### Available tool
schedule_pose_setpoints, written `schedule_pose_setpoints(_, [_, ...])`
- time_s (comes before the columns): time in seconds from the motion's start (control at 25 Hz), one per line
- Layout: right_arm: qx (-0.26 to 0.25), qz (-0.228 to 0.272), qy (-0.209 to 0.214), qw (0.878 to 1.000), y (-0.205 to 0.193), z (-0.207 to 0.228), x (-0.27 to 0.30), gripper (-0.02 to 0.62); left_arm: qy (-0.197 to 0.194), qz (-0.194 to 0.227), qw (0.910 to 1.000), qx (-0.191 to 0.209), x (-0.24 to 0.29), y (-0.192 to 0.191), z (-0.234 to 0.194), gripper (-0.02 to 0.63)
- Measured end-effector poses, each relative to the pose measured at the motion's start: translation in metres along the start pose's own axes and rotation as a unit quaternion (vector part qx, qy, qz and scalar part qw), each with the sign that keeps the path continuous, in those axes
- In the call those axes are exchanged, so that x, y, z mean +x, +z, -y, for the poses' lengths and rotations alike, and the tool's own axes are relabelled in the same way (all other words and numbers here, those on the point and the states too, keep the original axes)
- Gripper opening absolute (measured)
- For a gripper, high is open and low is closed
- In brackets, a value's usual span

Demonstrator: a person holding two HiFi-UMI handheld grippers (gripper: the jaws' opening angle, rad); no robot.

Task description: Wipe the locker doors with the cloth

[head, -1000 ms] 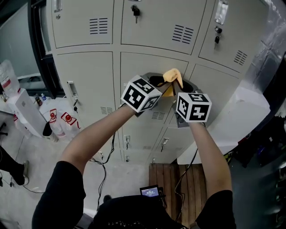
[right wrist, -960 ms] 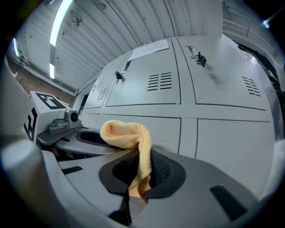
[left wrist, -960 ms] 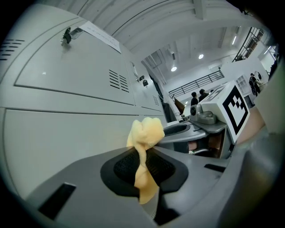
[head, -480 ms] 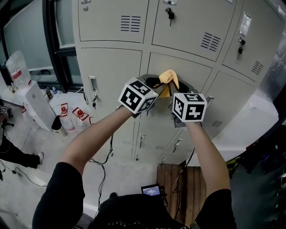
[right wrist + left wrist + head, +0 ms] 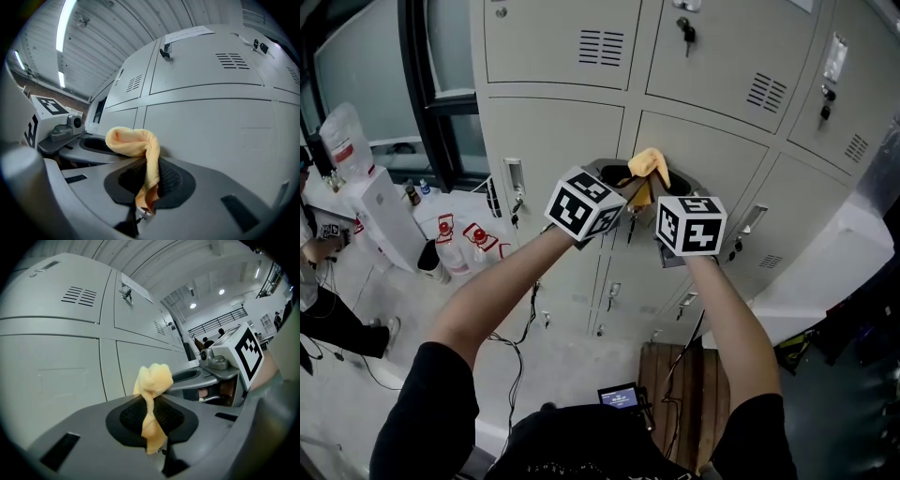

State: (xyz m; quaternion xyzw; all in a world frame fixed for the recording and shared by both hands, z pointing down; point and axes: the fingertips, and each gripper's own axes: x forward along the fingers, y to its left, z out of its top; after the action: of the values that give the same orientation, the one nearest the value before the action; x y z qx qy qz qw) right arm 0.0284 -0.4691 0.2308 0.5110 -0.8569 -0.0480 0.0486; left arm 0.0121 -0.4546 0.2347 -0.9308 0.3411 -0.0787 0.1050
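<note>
From the head view, we are holding both tools up in front of a bank of grey lockers [image 5: 558,131], arms stretched forward. The left gripper [image 5: 617,178] and the right gripper [image 5: 673,183] are sitting close together, their marker cubes side by side. A yellow cloth [image 5: 647,167] is bunching up between their tips, just in front of the middle locker door [image 5: 712,150]. A key [image 5: 686,31] is hanging in the lock of the door above. Down at the left, a white water dispenser [image 5: 380,220] is standing beside red-labelled bottles [image 5: 455,239], and a person [image 5: 319,281] is showing at the frame's edge.

In the left gripper view, we are seeing the jaws pressed together on a strand of the cloth, whose knotted end is rising above the black pads. The locker doors are filling the background, and the right gripper is showing just to the right.

In the right gripper view, these jaws are likewise pinching the cloth, which is looping up and folding over toward the left gripper. We cannot tell whether the cloth is touching the door.
</note>
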Motion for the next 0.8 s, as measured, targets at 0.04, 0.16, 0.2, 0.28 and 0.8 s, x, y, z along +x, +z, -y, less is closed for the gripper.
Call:
schedule_pose_setpoints(0.04, [0.0,0.0,-0.001,1.0,-0.001,-0.001,0.002,0.061,0.0,-0.001,1.0,0.0,0.0,-0.002,-0.002,0.054])
schedule_pose_setpoints(0.16, [0.002,0.001,-0.004,1.0,-0.004,-0.002,0.007,0.061,-0.001,-0.003,1.0,0.001,0.0,-0.006,-0.006,0.054])
schedule_pose_setpoints(0.2, [0.001,0.001,-0.005,1.0,-0.004,-0.002,0.007,0.061,-0.002,-0.002,1.0,0.001,0.001,-0.007,-0.006,0.054])
schedule_pose_setpoints(0.28, [-0.001,0.001,-0.006,1.0,-0.005,0.0,0.008,0.061,-0.003,-0.001,1.0,0.001,0.002,-0.007,-0.007,0.054])
schedule_pose_setpoints(0.8, [-0.003,-0.003,-0.017,1.0,-0.011,0.027,-0.006,0.061,-0.017,-0.002,0.9998,0.006,0.027,-0.002,0.012,0.053])
